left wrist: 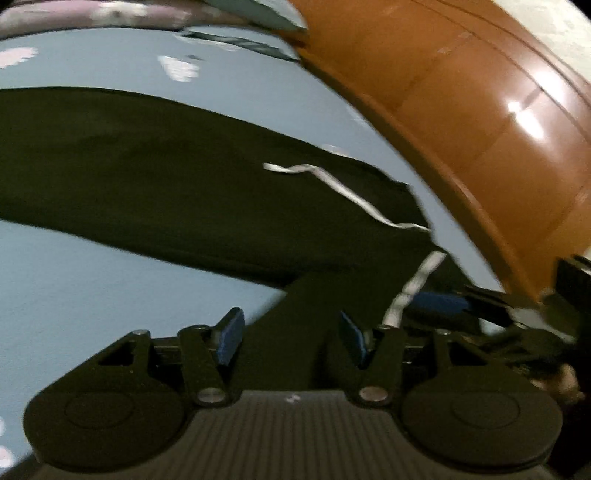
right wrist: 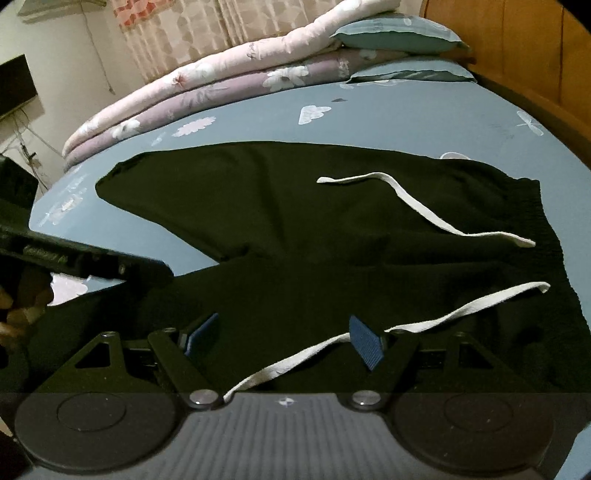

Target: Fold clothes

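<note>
Black trousers (right wrist: 295,229) lie spread on the bed (right wrist: 406,114), under both hand-held grippers. Left (left wrist: 291,332) and right (right wrist: 284,336) jaws apart, empty. Pinch both leg hems together (tuck drawstring (right wrist: 424,206) first).

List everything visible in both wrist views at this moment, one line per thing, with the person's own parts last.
trousers: one, black, spread flat across the bed sheet
drawstring: two white ends, lying loose on the trousers near the waistband
bed sheet: one, light blue with white cloud prints, under the trousers
quilts: two, pink and lilac floral, folded at the far edge
pillows: two, blue-grey, stacked in the far corner
bed frame: one, brown wood, along the right
curtain: one, beige patterned, behind the bed
left gripper: black, blue pads, jaws open over the trousers
right gripper: black, blue pads, jaws open, nothing held
</note>
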A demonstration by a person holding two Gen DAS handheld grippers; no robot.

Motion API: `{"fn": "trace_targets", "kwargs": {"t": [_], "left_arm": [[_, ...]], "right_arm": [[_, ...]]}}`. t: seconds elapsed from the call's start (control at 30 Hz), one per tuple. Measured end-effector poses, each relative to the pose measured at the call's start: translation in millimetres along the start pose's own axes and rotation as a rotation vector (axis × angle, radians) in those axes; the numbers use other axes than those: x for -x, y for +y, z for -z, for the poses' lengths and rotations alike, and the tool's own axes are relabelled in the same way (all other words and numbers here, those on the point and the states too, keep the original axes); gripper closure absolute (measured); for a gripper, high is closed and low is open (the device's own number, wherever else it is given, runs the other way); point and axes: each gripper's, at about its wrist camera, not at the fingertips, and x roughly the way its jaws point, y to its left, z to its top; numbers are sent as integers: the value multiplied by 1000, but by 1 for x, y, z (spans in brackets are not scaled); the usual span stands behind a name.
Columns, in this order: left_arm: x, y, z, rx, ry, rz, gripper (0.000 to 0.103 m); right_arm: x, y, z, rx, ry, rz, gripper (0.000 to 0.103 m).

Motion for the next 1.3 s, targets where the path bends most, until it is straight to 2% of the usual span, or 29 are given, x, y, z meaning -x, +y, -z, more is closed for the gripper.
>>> {"fn": "trace_targets", "kwargs": {"t": [0.17, 0.23, 0.3, 0.4, 0.47, 0.57, 0.67, 0.9, 1.03, 1.17, 1.3], "left_arm": [[-27, -13, 9, -44, 99, -31, 42], [-27, -16, 9, -45, 95, -27, 42], [-17, -17, 1, -51, 50, 3, 42], [-15, -4, -14, -19, 4, -20, 39], [-23, 11, -21, 28, 9, -25, 39], [-43, 30, -25, 99, 42, 7, 39], [-54, 37, -31, 139, 10, 80, 33], [-59, 43, -52, 253, -24, 289, 33], [-57, 52, -69, 275, 5, 311, 32], [-57, 51, -78, 270, 43, 327, 31], [-53, 52, -81, 277, 54, 346, 30]], "right_arm": [[1, -6, -2, -18, 3, -5, 22], [5, -8, -2, -26, -2, -4, 21], [8, -10, -2, -33, -8, -1, 20], [9, -14, 0, -50, -12, 7, 20], [9, -16, 2, -62, -13, 10, 20], [9, -17, 4, -74, -13, 14, 20], [10, -18, 6, -82, -12, 19, 20], [14, -17, 5, -87, -22, 18, 20], [11, -11, 1, -62, -20, -45, 20], [-5, 10, -11, 15, -2, -184, 20], [-38, 36, -26, 113, 25, -299, 20]]}}
